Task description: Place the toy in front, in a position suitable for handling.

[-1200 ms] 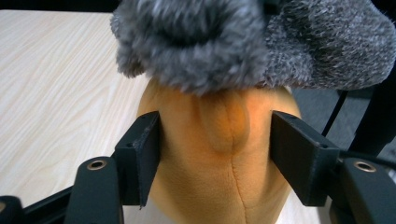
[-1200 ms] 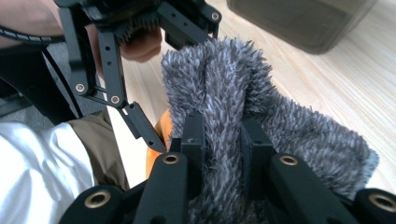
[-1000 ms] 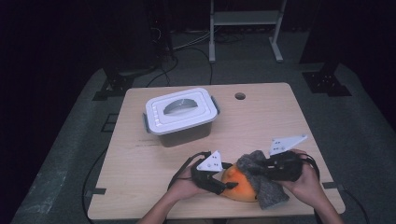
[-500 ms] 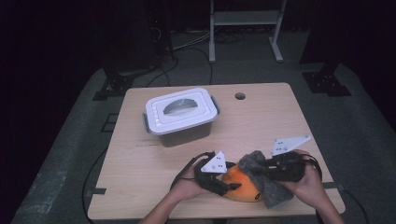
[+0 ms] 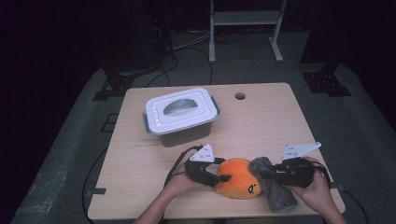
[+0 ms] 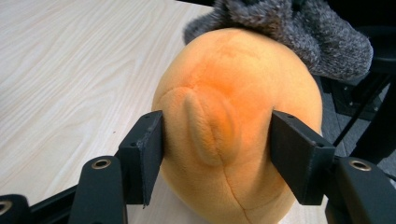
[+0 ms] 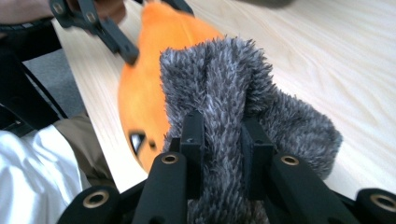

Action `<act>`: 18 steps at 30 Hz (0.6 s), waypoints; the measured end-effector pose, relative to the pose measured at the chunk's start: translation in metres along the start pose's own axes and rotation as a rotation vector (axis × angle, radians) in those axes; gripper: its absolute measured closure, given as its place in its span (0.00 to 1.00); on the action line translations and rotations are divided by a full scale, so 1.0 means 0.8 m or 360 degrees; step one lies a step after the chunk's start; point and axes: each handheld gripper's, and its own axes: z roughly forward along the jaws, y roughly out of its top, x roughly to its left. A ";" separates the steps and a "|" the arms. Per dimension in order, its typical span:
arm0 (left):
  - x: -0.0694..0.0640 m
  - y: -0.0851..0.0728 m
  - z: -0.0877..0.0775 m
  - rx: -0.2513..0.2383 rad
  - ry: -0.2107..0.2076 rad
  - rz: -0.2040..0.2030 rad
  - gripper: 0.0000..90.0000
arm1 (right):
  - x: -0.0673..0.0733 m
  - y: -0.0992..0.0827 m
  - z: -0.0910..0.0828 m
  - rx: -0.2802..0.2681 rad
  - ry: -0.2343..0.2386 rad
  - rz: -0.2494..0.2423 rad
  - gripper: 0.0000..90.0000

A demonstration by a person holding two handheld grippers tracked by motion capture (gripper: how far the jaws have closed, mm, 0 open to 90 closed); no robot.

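The orange plush (image 6: 233,135) is clamped by the left gripper (image 6: 217,154), the grey sock (image 7: 224,140) pinched by the right gripper (image 7: 223,154) — both nudged slightly rightward, sock not yet on.

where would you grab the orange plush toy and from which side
Across its rounded end, from the side facing away from the grey fuzzy sock: the orange plush toy lies low on the table, and the left gripper already straddles that end there.

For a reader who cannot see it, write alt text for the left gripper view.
Two black jaws of the left gripper press on either side of an orange plush toy on a pale wooden table. A fuzzy grey sock lies against the toy's far end.
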 end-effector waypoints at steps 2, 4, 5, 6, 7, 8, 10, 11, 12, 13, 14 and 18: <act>0.001 0.002 -0.001 -0.0001 0.0016 -0.0005 0.39 | -0.001 -0.003 -0.001 -0.0001 -0.0012 0.0013 0.82; -0.001 0.008 -0.003 -0.0002 0.0044 0.0024 0.36 | 0.001 -0.004 -0.001 -0.0021 -0.0013 0.0015 0.82; -0.002 0.012 -0.005 -0.0020 0.0051 0.0027 0.29 | 0.003 -0.001 0.000 -0.0019 -0.0017 -0.0002 0.82; -0.004 0.015 -0.007 -0.0042 0.0053 0.0038 0.29 | 0.004 0.002 0.002 -0.0019 -0.0023 -0.0020 0.82; -0.006 0.018 -0.007 -0.0053 0.0056 0.0048 0.29 | 0.004 0.006 0.005 -0.0027 -0.0019 -0.0030 0.82; -0.008 0.020 -0.007 -0.0040 0.0065 0.0085 0.33 | 0.004 0.011 0.007 -0.0031 -0.0016 -0.0036 0.82; -0.011 0.019 -0.003 0.0008 0.0156 0.0146 0.42 | 0.003 0.023 0.013 -0.0017 -0.0060 -0.0066 0.82; -0.009 0.018 -0.002 0.0014 0.0185 0.0130 0.45 | 0.004 0.029 0.015 -0.0015 -0.0075 -0.0082 0.82; -0.005 0.015 -0.003 0.0006 0.0189 0.0097 0.47 | 0.007 0.034 0.016 -0.0037 -0.0073 -0.0100 0.82; -0.001 0.013 -0.003 -0.0004 0.0194 0.0063 0.49 | 0.011 0.039 0.016 -0.0064 -0.0058 -0.0117 0.82; 0.003 0.012 -0.003 -0.0006 0.0206 0.0030 0.49 | 0.017 0.043 0.017 -0.0089 -0.0033 -0.0135 0.82; 0.014 0.006 -0.002 -0.0006 0.0213 -0.0070 0.50 | 0.040 0.048 0.035 -0.0065 -0.0009 -0.0237 0.82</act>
